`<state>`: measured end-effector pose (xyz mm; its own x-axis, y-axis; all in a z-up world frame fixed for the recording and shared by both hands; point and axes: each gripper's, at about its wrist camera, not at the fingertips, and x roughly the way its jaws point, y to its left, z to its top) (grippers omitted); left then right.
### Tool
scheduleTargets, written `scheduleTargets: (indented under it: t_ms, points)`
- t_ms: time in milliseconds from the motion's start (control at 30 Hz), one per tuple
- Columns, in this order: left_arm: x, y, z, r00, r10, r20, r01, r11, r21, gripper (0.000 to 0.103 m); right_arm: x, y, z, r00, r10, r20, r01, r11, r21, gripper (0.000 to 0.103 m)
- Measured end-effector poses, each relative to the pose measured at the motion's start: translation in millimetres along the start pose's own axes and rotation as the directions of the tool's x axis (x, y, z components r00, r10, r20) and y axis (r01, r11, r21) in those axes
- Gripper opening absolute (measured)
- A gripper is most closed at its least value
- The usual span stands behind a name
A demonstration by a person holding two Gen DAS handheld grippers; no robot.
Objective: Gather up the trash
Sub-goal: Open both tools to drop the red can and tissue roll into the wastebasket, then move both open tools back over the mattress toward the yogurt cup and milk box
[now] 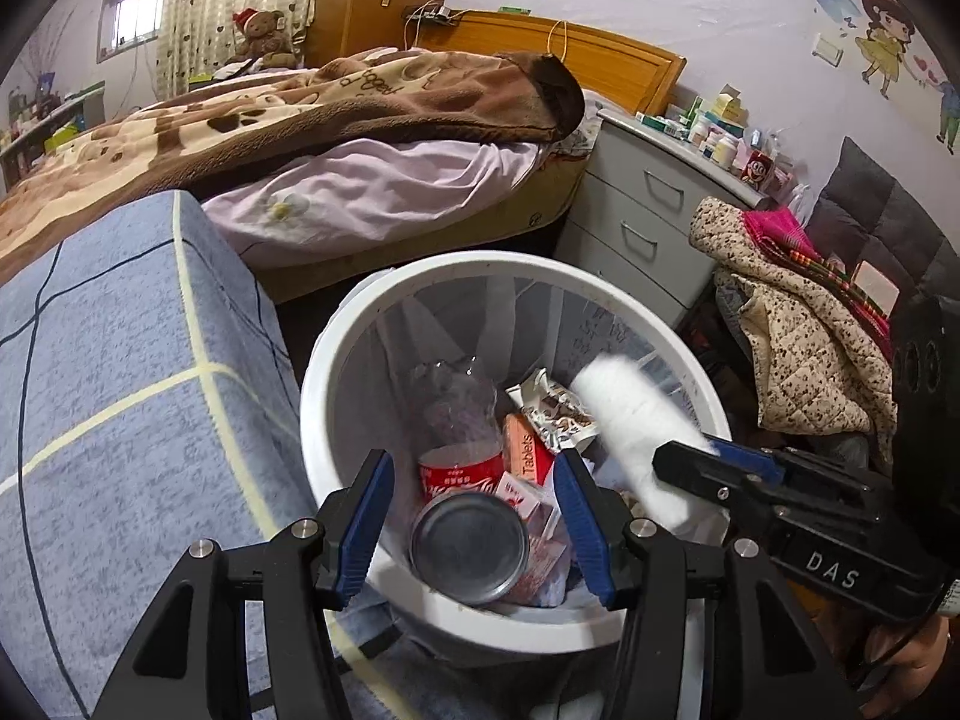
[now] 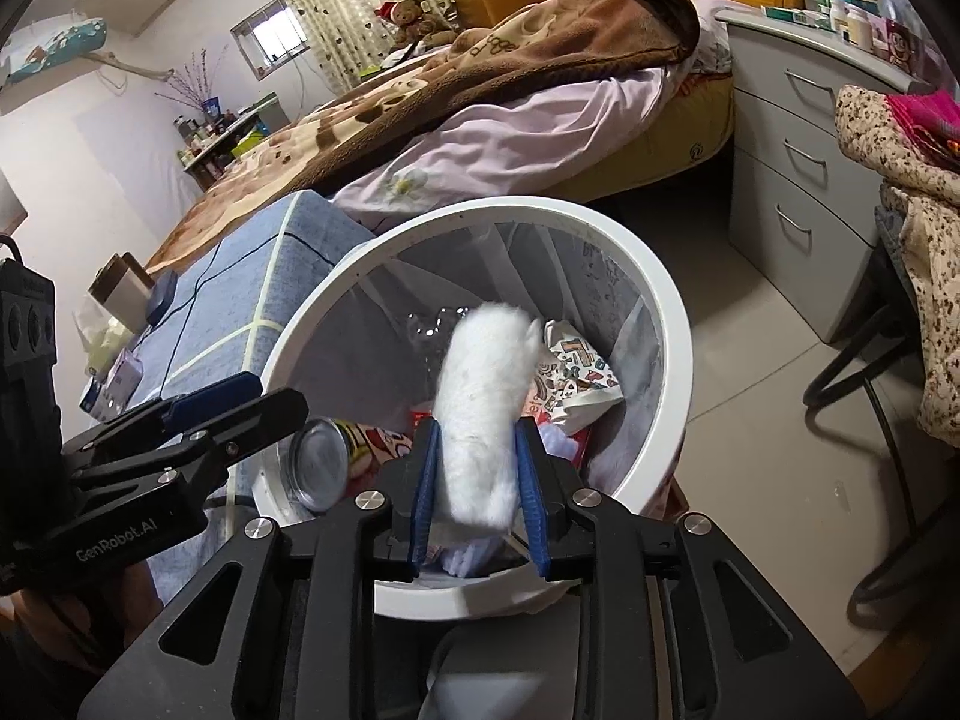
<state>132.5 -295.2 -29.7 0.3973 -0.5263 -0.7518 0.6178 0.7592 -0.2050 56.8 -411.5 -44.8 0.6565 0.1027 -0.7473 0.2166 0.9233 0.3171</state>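
A white round trash bin [image 1: 336,354] [image 2: 666,312] stands on the floor and holds a red cola can [image 1: 465,531] [image 2: 327,462], a clear plastic bottle [image 1: 456,402], a tablets box [image 1: 525,450] and a printed wrapper [image 1: 555,411] [image 2: 579,375]. My right gripper [image 2: 477,474] [image 1: 690,456] is shut on a white paper roll [image 2: 486,408] [image 1: 636,420] and holds it over the bin's opening. My left gripper [image 1: 474,516] [image 2: 240,396] is open and empty, over the bin's near rim above the can.
A blue checked ottoman [image 1: 120,408] [image 2: 240,288] touches the bin's left side. A bed with a brown blanket [image 1: 336,102] lies behind. A grey drawer unit [image 1: 642,222] [image 2: 798,180] and a chair piled with clothes [image 1: 804,324] stand to the right.
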Motion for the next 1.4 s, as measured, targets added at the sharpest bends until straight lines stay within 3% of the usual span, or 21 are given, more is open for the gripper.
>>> scheduleTargets:
  t_ms: [133,533,667,1067,1400]
  points:
    - [-3.3,-0.1,1.1,1.0,0.002,0.009,-0.002,1.0,0.002,0.056,-0.8,-0.8,1.3,1.0,-0.002,0.009,0.002,1.0,0.002,0.035]
    - [-17.5,14.9,-4.3,0.999,0.036,0.019,-0.036,0.999,-0.023,0.056,-4.6,-2.0,2.6,1.0,0.0,0.024,0.0,1.0,0.0,0.036]
    - [-22.4,20.2,-8.6,0.999,0.05,0.021,-0.05,0.998,-0.028,0.056,-5.9,-2.4,2.7,0.999,0.006,0.033,-0.006,1.0,0.003,0.05]
    - [-21.2,26.6,-21.4,0.997,0.071,-0.004,-0.071,0.997,-0.039,0.055,-6.0,9.2,0.1,0.999,0.034,0.02,-0.033,0.998,-0.058,0.05]
    - [-40.4,42.3,-26.9,0.994,0.103,0.024,-0.1,0.992,-0.081,0.055,-1.1,29.6,-1.9,0.998,0.068,0.008,-0.066,0.988,-0.137,0.05]
